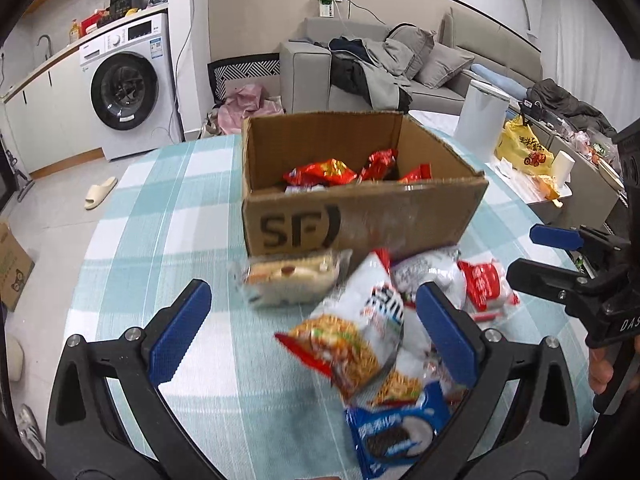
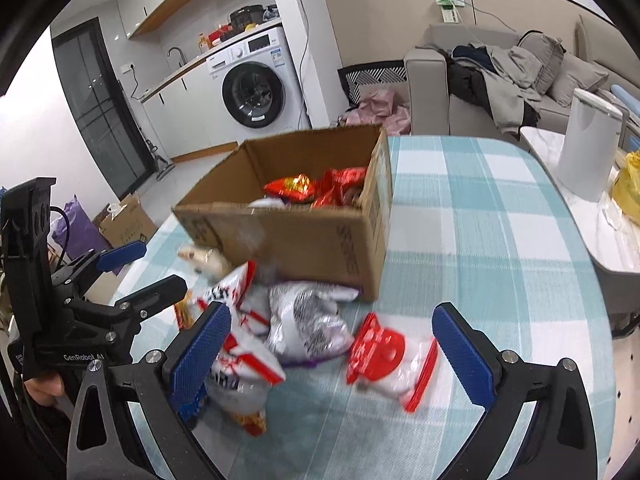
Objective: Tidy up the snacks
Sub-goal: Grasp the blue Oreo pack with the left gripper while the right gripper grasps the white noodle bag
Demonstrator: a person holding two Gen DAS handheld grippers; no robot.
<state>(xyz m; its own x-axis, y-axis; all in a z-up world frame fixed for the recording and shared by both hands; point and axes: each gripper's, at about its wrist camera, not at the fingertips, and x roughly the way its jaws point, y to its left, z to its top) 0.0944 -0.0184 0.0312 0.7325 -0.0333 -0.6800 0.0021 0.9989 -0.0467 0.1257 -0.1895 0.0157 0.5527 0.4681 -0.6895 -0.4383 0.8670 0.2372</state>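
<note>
An open cardboard box (image 1: 360, 216) marked SF stands on the checked tablecloth and holds several red snack packs (image 1: 320, 172); it also shows in the right wrist view (image 2: 312, 240). In front of it lie loose snacks: a clear-wrapped pastry (image 1: 288, 280), a white and red noodle bag (image 1: 352, 340), a blue cookie pack (image 1: 396, 436) and a red and white pack (image 2: 388, 356). My left gripper (image 1: 312, 332) is open above the noodle bag. My right gripper (image 2: 336, 356) is open above the red and white pack, beside a purple-white bag (image 2: 308, 320).
The round table (image 1: 160, 240) has a teal checked cloth. A white cylinder (image 2: 588, 144) stands on a side table at the right. A sofa (image 1: 360, 68) with clothes and a washing machine (image 1: 128, 88) are behind. A slipper lies on the floor.
</note>
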